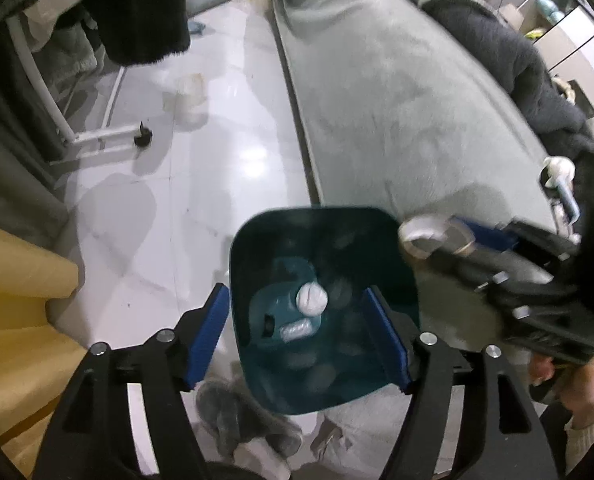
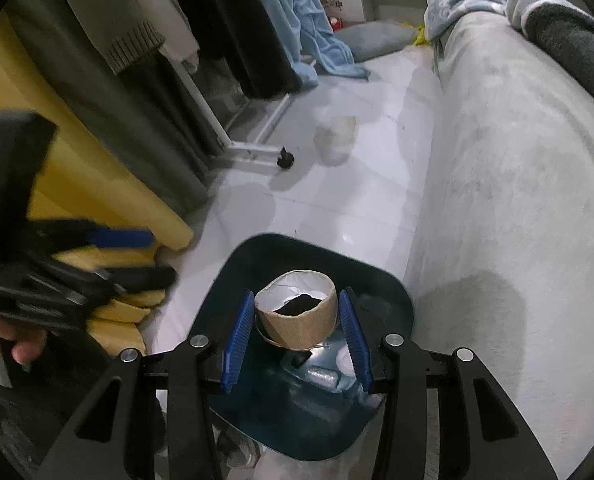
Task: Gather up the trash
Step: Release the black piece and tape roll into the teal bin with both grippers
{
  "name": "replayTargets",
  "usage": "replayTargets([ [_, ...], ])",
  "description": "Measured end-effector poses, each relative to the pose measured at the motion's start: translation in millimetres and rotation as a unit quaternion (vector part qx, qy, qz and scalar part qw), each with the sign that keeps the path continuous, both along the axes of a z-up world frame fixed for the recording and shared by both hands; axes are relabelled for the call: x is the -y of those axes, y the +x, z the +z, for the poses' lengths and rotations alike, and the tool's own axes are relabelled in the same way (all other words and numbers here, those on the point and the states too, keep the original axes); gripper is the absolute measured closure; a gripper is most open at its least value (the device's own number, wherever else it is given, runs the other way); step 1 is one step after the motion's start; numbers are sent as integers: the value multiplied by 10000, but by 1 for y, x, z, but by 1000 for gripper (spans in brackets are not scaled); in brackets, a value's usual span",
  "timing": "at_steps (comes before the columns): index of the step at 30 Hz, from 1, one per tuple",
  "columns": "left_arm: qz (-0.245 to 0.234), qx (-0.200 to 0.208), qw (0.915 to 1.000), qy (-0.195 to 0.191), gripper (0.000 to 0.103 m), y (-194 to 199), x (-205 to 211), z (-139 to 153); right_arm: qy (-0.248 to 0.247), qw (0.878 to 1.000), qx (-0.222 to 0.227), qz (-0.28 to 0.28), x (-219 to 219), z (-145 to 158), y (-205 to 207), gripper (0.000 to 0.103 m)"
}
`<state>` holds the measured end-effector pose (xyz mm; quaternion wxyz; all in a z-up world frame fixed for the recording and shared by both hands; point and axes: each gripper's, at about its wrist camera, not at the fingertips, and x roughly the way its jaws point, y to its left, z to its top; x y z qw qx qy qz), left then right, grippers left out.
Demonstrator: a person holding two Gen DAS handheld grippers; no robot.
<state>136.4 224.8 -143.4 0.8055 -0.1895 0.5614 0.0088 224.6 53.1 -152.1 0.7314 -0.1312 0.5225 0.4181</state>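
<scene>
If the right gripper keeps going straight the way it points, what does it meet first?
Probably the open dark teal plastic bin: the right gripper, shut on a brown cardboard tube, points into its mouth. Depth unclear.

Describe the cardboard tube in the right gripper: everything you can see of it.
The cardboard tube is a short brown roll core, seemingly bare cardboard, with a pale inner wall and a ragged white paper scrap across its open top. It stands roughly upright, squeezed on both sides between the blue pads of the right gripper, directly over the open dark teal bin. It is not yet released.

Cardboard tube (image 2: 296,314) over bin (image 2: 393,288), beside bed (image 2: 517,200)
</scene>
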Motion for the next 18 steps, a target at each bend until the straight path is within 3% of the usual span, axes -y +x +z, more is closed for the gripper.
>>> replayTargets([
  [8,164,878,9951,434,25,-3,-5,33,-435,9989,-124,92,-8,-26,-7,58],
  [13,235,1402,9864,830,24,-5,-2,55,-592,9981,-137,120,-9,-32,-9,57],
  [15,283,1690,9808,932,20,-7,-1,65,-647,9977,-138,146,-9,-33,-11,56],
  [16,325,1829,9773,1015,13,-8,0,70,-673,9975,-133,156,-9,-33,-12,56],
  [18,364,2000,9719,1187,11,-10,1,77,-733,9971,-114,175,-8,-35,-13,56],
])
